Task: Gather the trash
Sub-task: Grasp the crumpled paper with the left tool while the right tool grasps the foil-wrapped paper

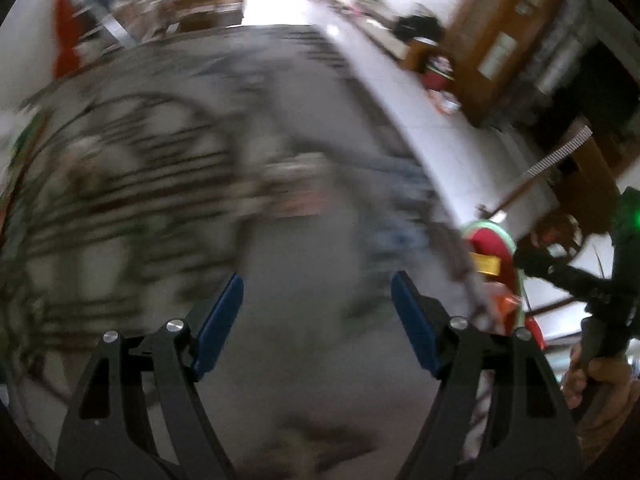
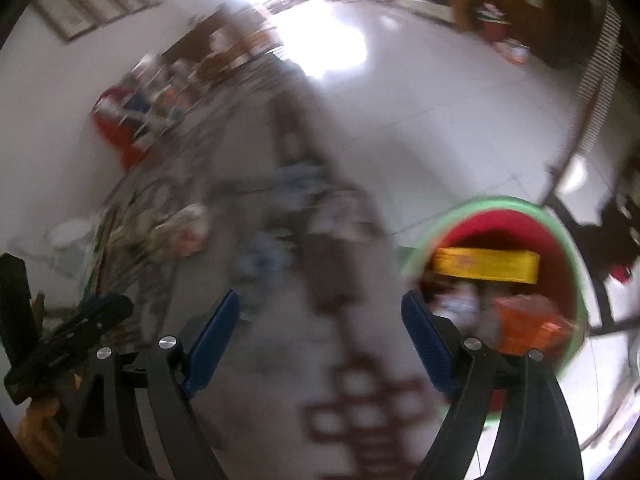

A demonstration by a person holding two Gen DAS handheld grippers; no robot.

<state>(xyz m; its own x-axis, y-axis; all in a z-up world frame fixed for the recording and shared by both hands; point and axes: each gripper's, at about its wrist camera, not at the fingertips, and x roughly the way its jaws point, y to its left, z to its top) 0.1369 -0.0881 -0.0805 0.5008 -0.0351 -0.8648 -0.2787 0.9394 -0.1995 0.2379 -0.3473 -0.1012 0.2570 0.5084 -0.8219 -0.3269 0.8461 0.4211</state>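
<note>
Both views are smeared by motion. My left gripper stands open over a table with a patterned cloth, with nothing between its blue pads. My right gripper is open too and holds nothing. A red bin with a green rim sits just right of it, holding a yellow box and an orange packet. The same bin shows at the right of the left wrist view. Blurred litter lies on the table: a crumpled wrapper and bluish scraps.
A person's hand holds the black body of the right tool. The left tool's body shows at lower left. Beyond the table edge lies shiny white floor. Wooden furniture and a red object stand further off.
</note>
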